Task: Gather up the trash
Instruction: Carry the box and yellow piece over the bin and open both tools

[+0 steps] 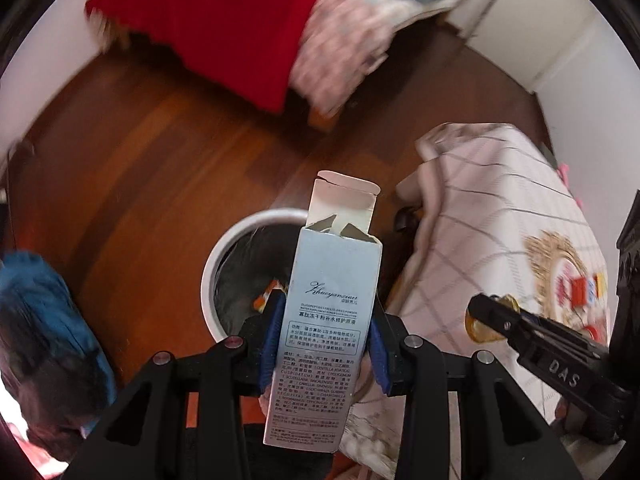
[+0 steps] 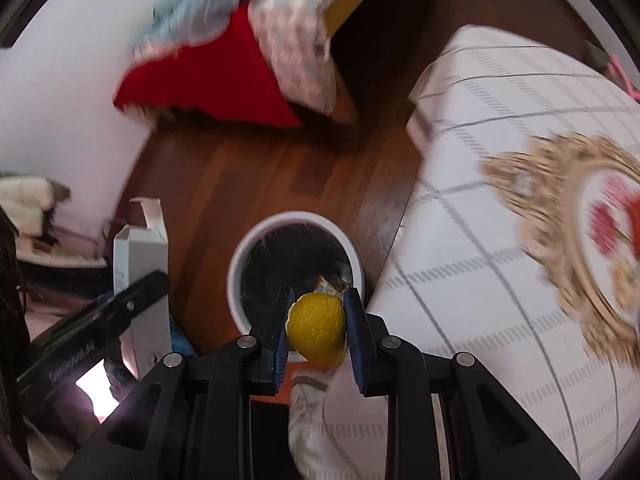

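The left claw [image 1: 324,344] grips a tall pale-blue carton [image 1: 320,320] upright between its blue pads [image 1: 378,354], the carton's top flap standing open; it is held over the near rim of a white-rimmed trash bin [image 1: 224,248] that stands on the dark wooden floor [image 1: 152,168]. The bin is lined with a dark bag, and something orange lies inside it [image 1: 266,294], too small to name with confidence. The right claw [image 2: 316,334] is closed on a yellow citrus peel [image 2: 318,330], pinched between its two pads above the bin's near rim [image 2: 248,248]. In the right wrist view the carton [image 2: 140,256] shows at the left beside the other gripper's black finger. Just right of the bin, the corner of a bed with a white checked cover [image 1: 500,216] and a gold-framed emblem [image 2: 560,208] comes close to the rim. Across the floor, a red cloth [image 1: 224,28] and patterned bedding [image 1: 340,52] hang over another piece of furniture, blurred
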`<control>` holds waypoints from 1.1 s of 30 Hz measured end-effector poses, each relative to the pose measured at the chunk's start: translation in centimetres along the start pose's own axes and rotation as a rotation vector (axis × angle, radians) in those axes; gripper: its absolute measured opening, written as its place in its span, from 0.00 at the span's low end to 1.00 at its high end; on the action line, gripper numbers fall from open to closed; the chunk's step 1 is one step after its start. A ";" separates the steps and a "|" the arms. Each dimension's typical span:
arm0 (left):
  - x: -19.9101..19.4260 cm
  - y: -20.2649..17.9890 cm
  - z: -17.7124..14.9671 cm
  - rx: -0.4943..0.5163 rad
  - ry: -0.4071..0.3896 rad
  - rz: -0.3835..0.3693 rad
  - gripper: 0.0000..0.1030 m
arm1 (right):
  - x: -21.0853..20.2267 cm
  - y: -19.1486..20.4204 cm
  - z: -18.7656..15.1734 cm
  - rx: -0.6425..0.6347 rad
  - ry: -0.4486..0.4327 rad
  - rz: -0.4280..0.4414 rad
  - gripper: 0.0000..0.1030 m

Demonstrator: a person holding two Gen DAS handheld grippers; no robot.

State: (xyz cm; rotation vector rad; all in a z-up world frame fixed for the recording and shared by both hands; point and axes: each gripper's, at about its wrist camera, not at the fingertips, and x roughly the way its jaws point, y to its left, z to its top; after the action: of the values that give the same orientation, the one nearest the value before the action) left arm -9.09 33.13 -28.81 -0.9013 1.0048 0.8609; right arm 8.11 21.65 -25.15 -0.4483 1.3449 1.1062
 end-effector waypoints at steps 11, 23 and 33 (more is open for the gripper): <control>6.8 6.3 1.8 -0.130 0.145 0.011 0.58 | 13.4 2.5 4.6 -0.038 0.218 -0.071 0.27; 4.7 9.1 1.1 -0.138 0.082 0.184 0.95 | 16.5 4.1 4.3 -0.087 0.307 -0.121 0.97; 1.5 9.4 -0.5 -0.100 0.015 0.263 0.95 | 13.2 6.3 2.6 -0.195 0.296 -0.229 1.00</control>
State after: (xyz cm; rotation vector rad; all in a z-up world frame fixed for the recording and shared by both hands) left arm -17.25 36.43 -32.34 -0.8719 1.1177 1.1349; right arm 2.31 31.54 -34.62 -0.9168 1.4035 1.0097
